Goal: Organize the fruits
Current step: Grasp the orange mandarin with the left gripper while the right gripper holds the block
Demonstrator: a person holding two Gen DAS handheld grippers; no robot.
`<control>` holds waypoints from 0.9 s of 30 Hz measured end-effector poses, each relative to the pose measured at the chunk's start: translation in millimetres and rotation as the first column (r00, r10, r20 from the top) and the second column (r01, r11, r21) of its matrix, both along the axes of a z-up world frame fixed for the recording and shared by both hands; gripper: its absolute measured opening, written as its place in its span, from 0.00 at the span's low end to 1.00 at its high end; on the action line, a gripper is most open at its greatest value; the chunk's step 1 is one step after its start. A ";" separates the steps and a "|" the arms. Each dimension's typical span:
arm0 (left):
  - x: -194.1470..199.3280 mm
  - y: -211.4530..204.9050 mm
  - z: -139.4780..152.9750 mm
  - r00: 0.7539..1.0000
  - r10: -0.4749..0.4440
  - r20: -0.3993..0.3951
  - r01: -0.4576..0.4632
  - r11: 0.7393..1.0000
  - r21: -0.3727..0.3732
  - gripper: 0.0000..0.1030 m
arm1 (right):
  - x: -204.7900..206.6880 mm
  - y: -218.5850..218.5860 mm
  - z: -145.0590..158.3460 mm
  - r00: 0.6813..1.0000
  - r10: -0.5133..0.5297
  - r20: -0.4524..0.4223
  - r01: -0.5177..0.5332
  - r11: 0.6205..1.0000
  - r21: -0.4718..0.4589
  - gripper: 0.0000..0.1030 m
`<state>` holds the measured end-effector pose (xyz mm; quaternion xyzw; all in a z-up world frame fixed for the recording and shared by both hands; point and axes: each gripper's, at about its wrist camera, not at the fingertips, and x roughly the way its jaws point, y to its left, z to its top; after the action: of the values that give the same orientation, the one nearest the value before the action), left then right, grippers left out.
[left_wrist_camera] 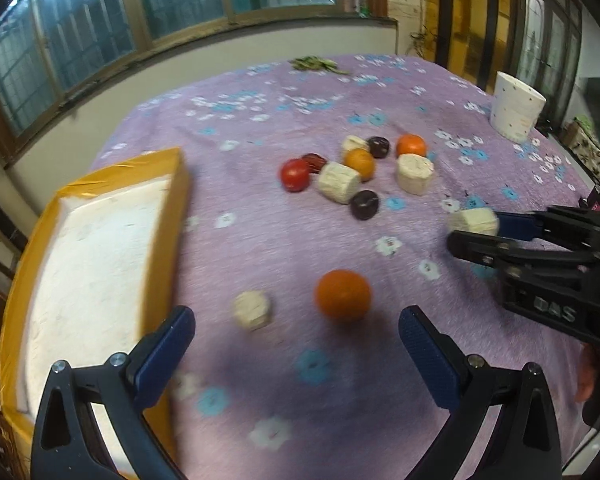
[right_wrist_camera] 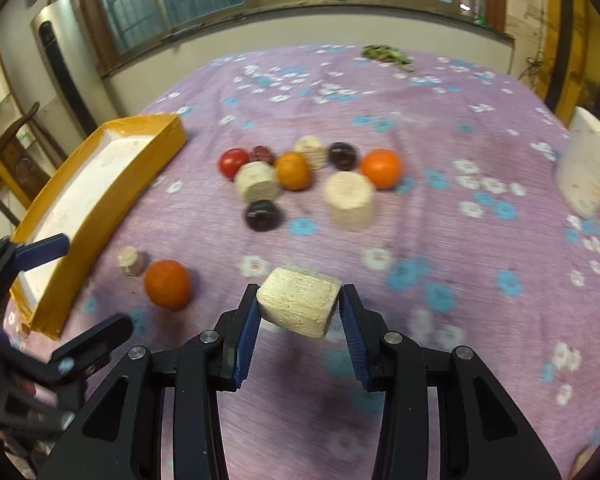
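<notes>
My right gripper point(right_wrist_camera: 300, 304) is shut on a cream cylinder piece point(right_wrist_camera: 298, 306), held just above the purple flowered cloth; the left wrist view shows the same piece point(left_wrist_camera: 474, 220) in that gripper point(left_wrist_camera: 476, 230) at the right. My left gripper point(left_wrist_camera: 296, 316) stands open and empty over the cloth. An orange point(left_wrist_camera: 343, 295) lies just ahead of its fingertips, beside a small cream piece point(left_wrist_camera: 252, 309). Farther back is a cluster of fruit: a red tomato point(left_wrist_camera: 295, 175), two oranges, dark plums and cream cylinders point(left_wrist_camera: 338, 182). A yellow tray point(left_wrist_camera: 176, 216) with a white floor lies at the left.
A white dotted cup point(left_wrist_camera: 516, 108) stands at the cloth's far right edge. Green leaves point(left_wrist_camera: 316, 64) lie at the far edge below the windows. From the right wrist view, the left gripper point(right_wrist_camera: 96, 284) hovers by the tray's near corner point(right_wrist_camera: 48, 320).
</notes>
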<state>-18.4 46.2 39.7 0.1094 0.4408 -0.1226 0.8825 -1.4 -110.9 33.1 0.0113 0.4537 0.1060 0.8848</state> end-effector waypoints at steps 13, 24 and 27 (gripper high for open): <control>26.6 -10.6 -23.5 0.981 -0.092 -0.170 0.080 0.994 -0.075 0.37 | -19.0 -23.7 0.8 0.999 -0.045 0.012 0.045 0.999 -0.020 0.38; -1.1 7.7 8.3 0.989 -0.077 -0.128 0.049 0.978 -0.204 0.37 | -31.3 -17.3 10.2 0.998 -0.041 0.051 0.042 0.999 -0.029 0.38; -6.0 14.5 17.6 0.992 -0.065 -0.105 0.042 0.976 -0.215 0.37 | -31.7 -11.9 15.5 0.997 -0.036 0.063 0.038 0.999 -0.036 0.38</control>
<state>-24.4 60.7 57.4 0.0194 0.4704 -0.1986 0.8596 -33.1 -122.8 48.6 -0.0001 0.4273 0.0815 0.9004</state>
